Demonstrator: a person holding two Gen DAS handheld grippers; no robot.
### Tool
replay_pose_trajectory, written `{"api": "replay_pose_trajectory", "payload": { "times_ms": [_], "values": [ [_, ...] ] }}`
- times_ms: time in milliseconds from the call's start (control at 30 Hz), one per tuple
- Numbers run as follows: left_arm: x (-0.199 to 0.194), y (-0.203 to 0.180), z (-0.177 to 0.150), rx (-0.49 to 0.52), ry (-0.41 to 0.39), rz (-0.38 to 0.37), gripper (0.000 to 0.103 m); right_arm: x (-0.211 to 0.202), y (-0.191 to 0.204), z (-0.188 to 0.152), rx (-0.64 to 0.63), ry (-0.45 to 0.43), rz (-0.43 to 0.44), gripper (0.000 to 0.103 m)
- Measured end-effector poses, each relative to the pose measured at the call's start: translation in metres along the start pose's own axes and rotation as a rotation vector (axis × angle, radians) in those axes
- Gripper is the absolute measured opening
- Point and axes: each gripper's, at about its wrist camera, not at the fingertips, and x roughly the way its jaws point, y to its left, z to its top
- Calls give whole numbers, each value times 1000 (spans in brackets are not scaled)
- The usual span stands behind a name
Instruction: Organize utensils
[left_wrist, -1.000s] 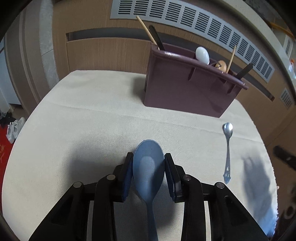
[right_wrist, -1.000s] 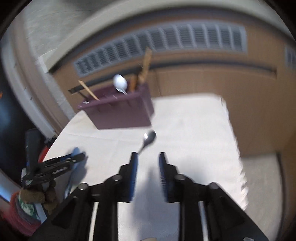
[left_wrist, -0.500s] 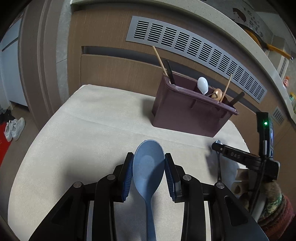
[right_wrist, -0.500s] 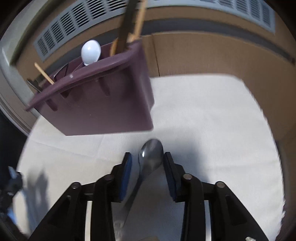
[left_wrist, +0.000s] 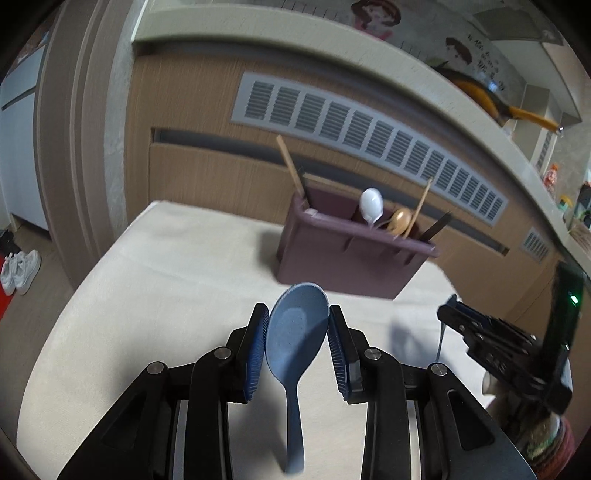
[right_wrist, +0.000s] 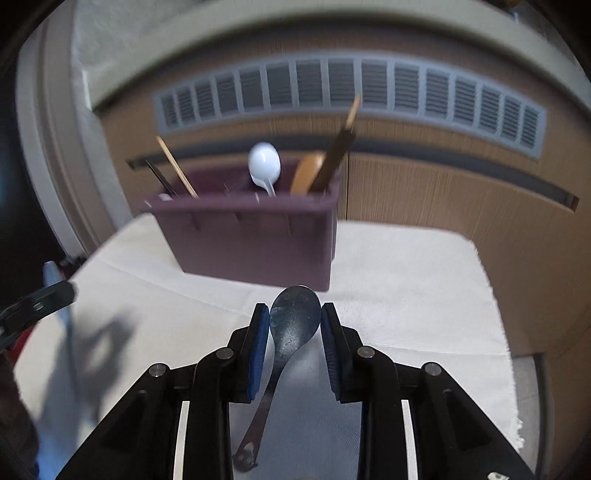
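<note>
Both grippers now lifted off the cloth-covered table: left gripper clamped on blue spoon by its bowl; right gripper, jaws just closing, pinching metal spoon; each short of the purple utensil holder.

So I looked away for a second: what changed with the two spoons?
The right gripper came in over the metal spoon and closed on it, lifting it. The left gripper rose with the blue spoon. The purple caddy stayed put.
</note>
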Motion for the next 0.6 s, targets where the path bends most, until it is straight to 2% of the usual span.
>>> {"api": "replay_pose_trajectory", "payload": {
  "times_ms": [100, 300, 367, 600],
  "values": [
    [-6, -12, 7, 25, -23, -14, 30, -21, -2, 2, -10, -67, 4, 26],
    [-9, -26, 12, 62, -36, -3, 23, -29, -13, 4, -2, -113, 10, 26],
    [-7, -27, 12, 70, -31, 4, 13, -34, -10, 6, -6, -113, 10, 26],
    [-6, -28, 11, 73, -28, 2, 12, -31, -7, 7, -7, -105, 10, 26]
  ]
}}
